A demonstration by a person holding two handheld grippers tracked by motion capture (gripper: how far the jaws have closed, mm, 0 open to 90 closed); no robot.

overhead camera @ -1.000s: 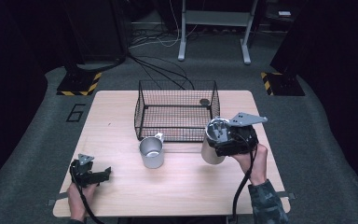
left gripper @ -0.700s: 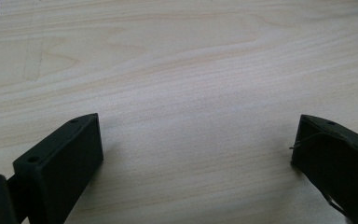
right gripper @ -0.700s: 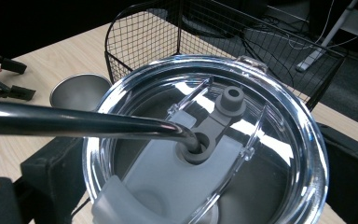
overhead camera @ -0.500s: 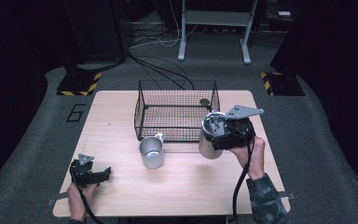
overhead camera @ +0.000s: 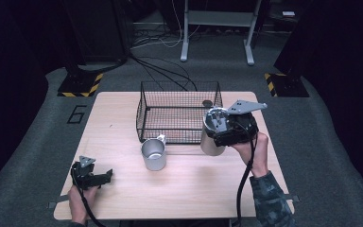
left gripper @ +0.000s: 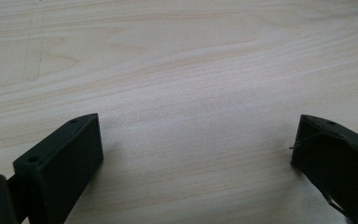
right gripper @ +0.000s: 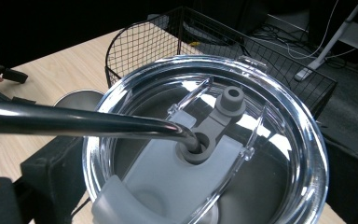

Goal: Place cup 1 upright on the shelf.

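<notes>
While right tool [overhead camera: 220, 135] clamps tumbler [right gripper: 205, 140] beside basket [overhead camera: 144, 106], left tool [overhead camera: 105, 176] gapes over bare table [left gripper: 191, 70]

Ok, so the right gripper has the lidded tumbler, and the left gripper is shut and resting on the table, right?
Not quite: the left gripper is open, its jaws standing wide apart over bare wood in the left gripper view. The rest holds: the right gripper clamps the lidded tumbler.

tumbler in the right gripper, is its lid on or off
On. In the right gripper view a clear lid caps the tumbler, and a metal straw runs through its grey centre hole.
</notes>
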